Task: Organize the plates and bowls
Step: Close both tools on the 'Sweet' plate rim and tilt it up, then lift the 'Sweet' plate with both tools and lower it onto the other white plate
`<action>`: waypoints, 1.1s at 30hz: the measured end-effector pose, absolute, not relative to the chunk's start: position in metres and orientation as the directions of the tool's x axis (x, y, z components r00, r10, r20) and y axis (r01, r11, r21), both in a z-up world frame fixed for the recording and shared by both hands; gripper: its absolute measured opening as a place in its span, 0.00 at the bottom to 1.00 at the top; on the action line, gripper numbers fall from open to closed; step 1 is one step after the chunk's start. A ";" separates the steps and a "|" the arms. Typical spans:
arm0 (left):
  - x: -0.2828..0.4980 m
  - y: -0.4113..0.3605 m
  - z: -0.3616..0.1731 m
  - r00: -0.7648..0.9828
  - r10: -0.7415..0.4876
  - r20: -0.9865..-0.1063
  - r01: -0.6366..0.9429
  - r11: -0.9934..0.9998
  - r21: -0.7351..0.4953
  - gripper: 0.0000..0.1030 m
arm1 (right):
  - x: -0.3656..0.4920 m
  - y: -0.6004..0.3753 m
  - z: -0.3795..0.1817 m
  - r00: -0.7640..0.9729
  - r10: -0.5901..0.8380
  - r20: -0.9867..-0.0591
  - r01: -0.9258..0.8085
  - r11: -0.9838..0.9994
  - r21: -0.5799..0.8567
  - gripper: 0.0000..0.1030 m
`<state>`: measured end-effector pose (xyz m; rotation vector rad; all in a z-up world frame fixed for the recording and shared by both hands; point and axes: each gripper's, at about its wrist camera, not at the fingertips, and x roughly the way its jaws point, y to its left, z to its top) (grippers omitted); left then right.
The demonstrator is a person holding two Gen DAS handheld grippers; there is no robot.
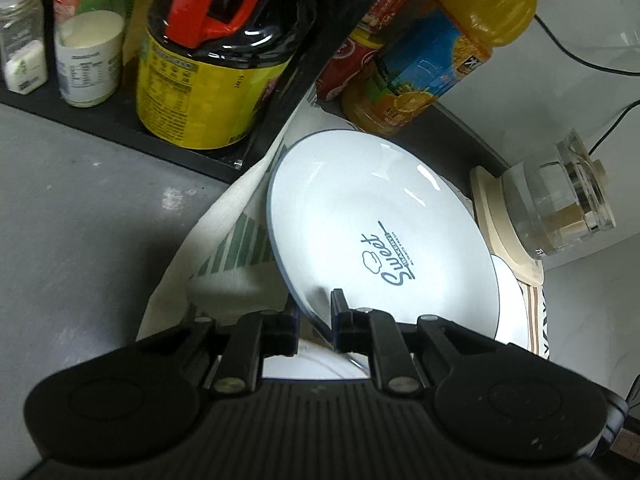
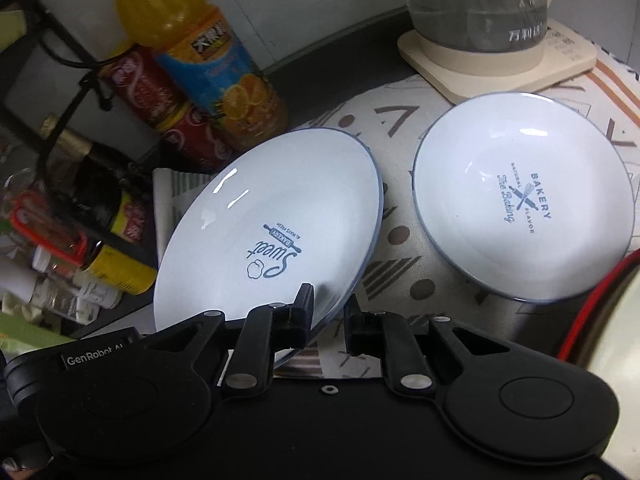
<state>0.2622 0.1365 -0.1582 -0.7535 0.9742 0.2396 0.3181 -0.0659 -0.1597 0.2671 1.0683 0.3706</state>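
Above the patterned cloth (image 2: 400,236), tilted "Sweet" plate (image 2: 272,216) clamped at near rim by left claw (image 1: 314,314) and right claw (image 2: 328,312). Glazed, slippery, fragile: grip rim only.

It looked like a home kitchen counter: a glass electric kettle (image 2: 478,4) at upper right, an orange juice bottle (image 2: 200,56) and condiment jars (image 1: 90,56) upper left, a patterned cloth (image 2: 400,236) underneath.

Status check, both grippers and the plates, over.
Left gripper shut on Sweet plate, tilted. Right gripper shut on another Sweet plate, lifted. Bakery dish flat on cloth; kettle behind it.
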 end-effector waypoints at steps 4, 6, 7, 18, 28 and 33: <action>0.250 0.128 -0.148 0.576 -0.112 -0.810 -0.519 0.716 -0.468 0.13 | 0.310 -0.069 -0.149 0.436 0.441 -0.784 -0.201 0.897 0.393 0.15; 0.244 0.123 -0.142 0.582 -0.090 -0.808 -0.529 0.713 -0.460 0.13 | 0.307 -0.071 -0.144 0.435 0.454 -0.778 -0.226 0.891 0.394 0.15; 0.239 0.121 -0.138 0.582 -0.081 -0.809 -0.537 0.709 -0.457 0.13 | 0.305 -0.072 -0.142 0.432 0.459 -0.776 -0.239 0.888 0.393 0.15; 0.193 0.095 -0.124 0.575 0.018 -0.818 -0.627 0.652 -0.427 0.13 | 0.282 -0.084 -0.130 0.382 0.522 -0.763 -0.366 0.843 0.393 0.15; 0.146 0.073 -0.125 0.554 0.080 -0.829 -0.693 0.595 -0.407 0.13 | 0.253 -0.092 -0.132 0.335 0.550 -0.765 -0.451 0.807 0.382 0.15; 0.127 0.062 -0.129 0.543 0.096 -0.834 -0.720 0.565 -0.404 0.13 | 0.242 -0.097 -0.136 0.315 0.554 -0.771 -0.489 0.790 0.369 0.15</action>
